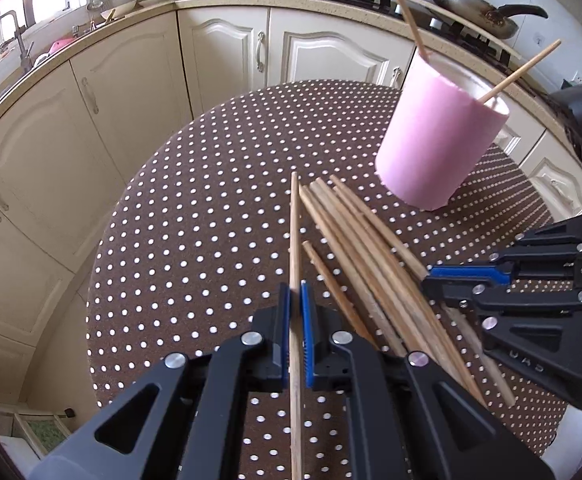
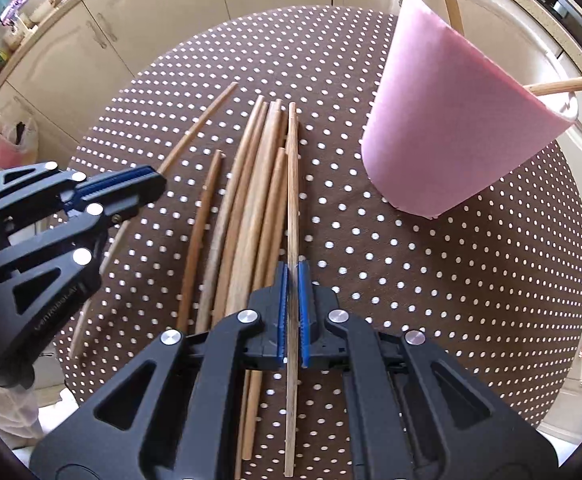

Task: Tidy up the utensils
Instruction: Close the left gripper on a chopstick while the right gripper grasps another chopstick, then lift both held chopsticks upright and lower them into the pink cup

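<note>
My left gripper [image 1: 295,294] is shut on one wooden chopstick [image 1: 294,220] that points away across the table. The loose pile of chopsticks [image 1: 371,264] lies just to its right. My right gripper [image 2: 293,276] is likewise shut on a single chopstick [image 2: 292,180] at the right edge of the pile [image 2: 247,208]. A pink cup [image 1: 439,140] [image 2: 451,128] stands at the far right with two chopsticks leaning in it. Each gripper also shows in the other's view: the right gripper [image 1: 431,280] and the left gripper [image 2: 155,188].
The round table [image 1: 195,240] has a brown cloth with white dots, and its edge curves close on the left and far side. Cream cabinets [image 1: 219,48] stand beyond it. A hob with a frying pan [image 1: 475,8] is at the back right.
</note>
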Demonstrator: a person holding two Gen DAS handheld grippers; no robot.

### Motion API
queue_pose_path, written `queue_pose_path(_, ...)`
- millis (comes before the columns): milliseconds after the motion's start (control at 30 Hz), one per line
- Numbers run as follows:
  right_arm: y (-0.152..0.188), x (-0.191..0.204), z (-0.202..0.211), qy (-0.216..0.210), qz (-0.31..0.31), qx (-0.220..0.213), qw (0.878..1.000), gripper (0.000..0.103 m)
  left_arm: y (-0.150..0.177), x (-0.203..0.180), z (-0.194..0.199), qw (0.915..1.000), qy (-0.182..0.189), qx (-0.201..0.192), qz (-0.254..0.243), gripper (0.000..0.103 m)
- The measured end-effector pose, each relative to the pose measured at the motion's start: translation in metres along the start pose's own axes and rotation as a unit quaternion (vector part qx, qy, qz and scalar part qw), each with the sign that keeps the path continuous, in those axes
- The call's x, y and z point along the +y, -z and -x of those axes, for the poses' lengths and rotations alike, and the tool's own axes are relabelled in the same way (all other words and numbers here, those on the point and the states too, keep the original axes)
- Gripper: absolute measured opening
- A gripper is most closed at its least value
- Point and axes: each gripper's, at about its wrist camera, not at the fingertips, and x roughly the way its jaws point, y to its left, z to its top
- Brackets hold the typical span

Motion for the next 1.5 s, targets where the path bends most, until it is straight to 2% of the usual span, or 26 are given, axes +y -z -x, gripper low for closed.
queue_pose_path(67,0.008,0.002,0.01,-0.013,-0.003,-0.012,1.0,0.006,0.0,-0.005,0.001,0.9999,0.01,-0.003,-0.002,0.006)
queue_pose_path(167,0.017,0.005,0.026,-0.021,-0.004,-0.034,0.999,0.006,0.001,-0.013,0.008,0.9997,-0.002,-0.017,-0.015,0.006)
queue_pose_path(300,0.027,0.012,0.053,-0.044,-0.012,-0.078,0.996,0.006,-0.002,-0.019,0.023,0.9988,0.018,-0.044,-0.015,0.006)
queue_pose_path(467,0.044,-0.002,0.069,-0.065,-0.035,-0.109,0.991,0.006,-0.006,-0.023,0.033,0.9978,0.028,-0.055,-0.022,0.006)
queue_pose_path(533,0.055,-0.023,0.076,-0.076,-0.048,-0.127,0.988,0.006,-0.009,-0.022,0.04,0.9967,0.041,-0.067,-0.019,0.006)
queue_pose_path(767,0.086,-0.045,0.113,-0.103,-0.073,-0.2,0.972,0.006,-0.029,-0.03,0.068,0.9884,0.083,-0.124,-0.025,0.006)
queue_pose_path(900,0.084,-0.053,0.127,-0.121,-0.086,-0.231,0.962,0.006,-0.043,-0.043,0.08,0.9821,0.107,-0.15,-0.036,0.006)
queue_pose_path(1000,0.075,-0.055,0.138,-0.125,-0.098,-0.249,0.955,0.006,-0.05,-0.051,0.085,0.9802,0.097,-0.166,-0.048,0.006)
queue_pose_path(1067,0.074,-0.058,0.144,-0.129,-0.104,-0.268,0.949,0.006,-0.054,-0.052,0.089,0.9777,0.106,-0.175,-0.047,0.006)
queue_pose_path(1200,0.071,-0.071,0.167,-0.125,-0.122,-0.311,0.934,0.006,-0.069,-0.054,0.095,0.9691,0.118,-0.213,-0.039,0.006)
queue_pose_path(1333,0.065,-0.084,0.188,-0.097,-0.137,-0.358,0.918,0.006,-0.087,-0.062,0.099,0.9561,0.129,-0.261,-0.032,0.006)
queue_pose_path(1433,0.058,-0.084,0.196,-0.052,-0.138,-0.392,0.908,0.006,-0.102,-0.07,0.102,0.9443,0.144,-0.295,-0.024,0.006)
queue_pose_path(1500,0.053,-0.088,0.198,-0.048,-0.142,-0.407,0.901,0.006,-0.11,-0.077,0.103,0.9372,0.146,-0.316,-0.025,0.006)
